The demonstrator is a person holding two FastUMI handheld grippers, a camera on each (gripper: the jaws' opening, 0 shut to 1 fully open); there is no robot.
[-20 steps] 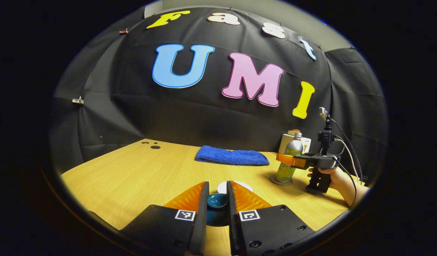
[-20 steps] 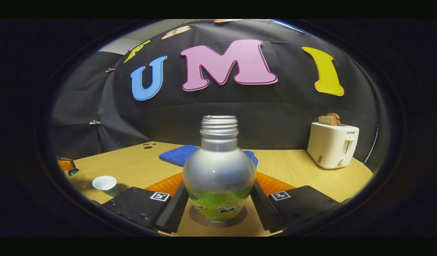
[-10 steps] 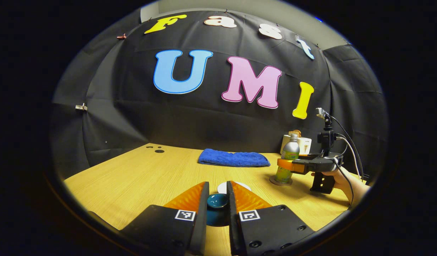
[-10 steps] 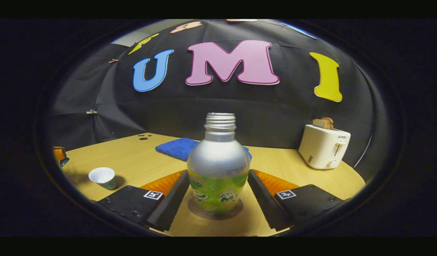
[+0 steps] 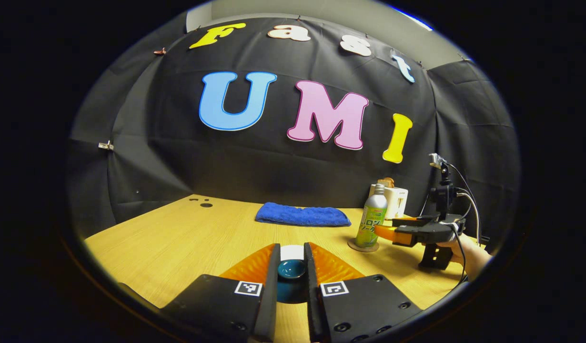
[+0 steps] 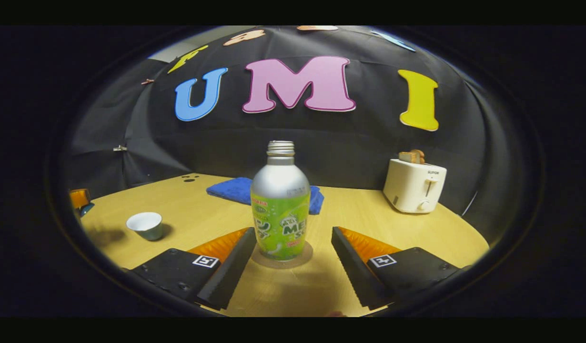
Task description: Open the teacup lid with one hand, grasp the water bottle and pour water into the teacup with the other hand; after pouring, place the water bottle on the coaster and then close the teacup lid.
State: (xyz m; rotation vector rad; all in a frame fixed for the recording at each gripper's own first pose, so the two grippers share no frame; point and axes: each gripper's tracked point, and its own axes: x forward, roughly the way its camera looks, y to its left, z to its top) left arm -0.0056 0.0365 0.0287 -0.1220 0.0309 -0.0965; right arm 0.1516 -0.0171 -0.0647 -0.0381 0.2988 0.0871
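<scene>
Over wooden table [image 6: 369, 224], clamped on lid [image 5: 291, 268] by left gripper [image 5: 291, 267], teacup [image 5: 291, 251] just ahead; right gripper [image 6: 290, 264] spread apart behind water bottle [image 6: 280, 209], upright on coaster [image 6: 282, 260].

A folded blue towel [image 6: 240, 189] lay near the back of the wooden desk [image 6: 369, 224], a white toaster [image 6: 413, 185] holding bread at its right.

A pale wooden table [image 6: 369, 224] is carrying everything. A bottle [image 6: 280, 209] is standing on a coaster [image 6: 305, 255] at centre; a cup [image 6: 145, 225] is sitting at nine o'clock, a toaster [image 6: 413, 185] at two, a blue towel [image 6: 231, 189] at twelve.
</scene>
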